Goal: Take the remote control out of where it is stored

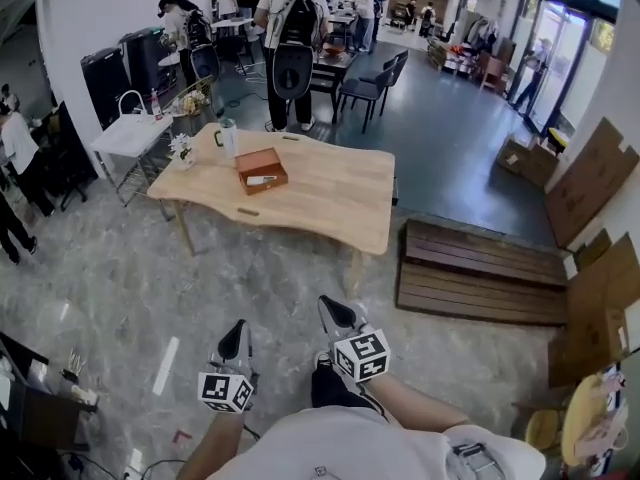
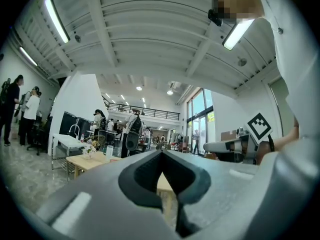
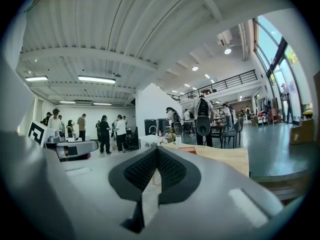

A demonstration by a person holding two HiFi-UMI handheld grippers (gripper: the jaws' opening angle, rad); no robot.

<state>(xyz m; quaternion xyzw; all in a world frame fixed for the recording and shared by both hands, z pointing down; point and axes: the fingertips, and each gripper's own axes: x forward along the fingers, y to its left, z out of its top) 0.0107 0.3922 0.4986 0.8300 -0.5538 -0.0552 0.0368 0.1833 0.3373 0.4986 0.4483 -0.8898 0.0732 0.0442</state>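
Left gripper [image 1: 237, 332]: jaws closed, empty | right gripper [image 1: 336, 314]: jaws closed, empty | remote control [image 1: 262, 180]: in brown box [image 1: 256, 158] on worktop [image 1: 330, 196], 12 o'clock of grippers, well apart | between: bare floor [image 1: 150, 268] | cup [image 1: 229, 138]: 11 o'clock of box, near | person with backpack [image 1: 295, 38]: 12 o'clock, beyond worktop | pallet [image 1: 480, 273]: 4 o'clock of worktop

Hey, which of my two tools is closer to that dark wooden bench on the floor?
Right. The right tool is left of the bench and a little below it in the head view; the left tool is farther left, beyond the right one.
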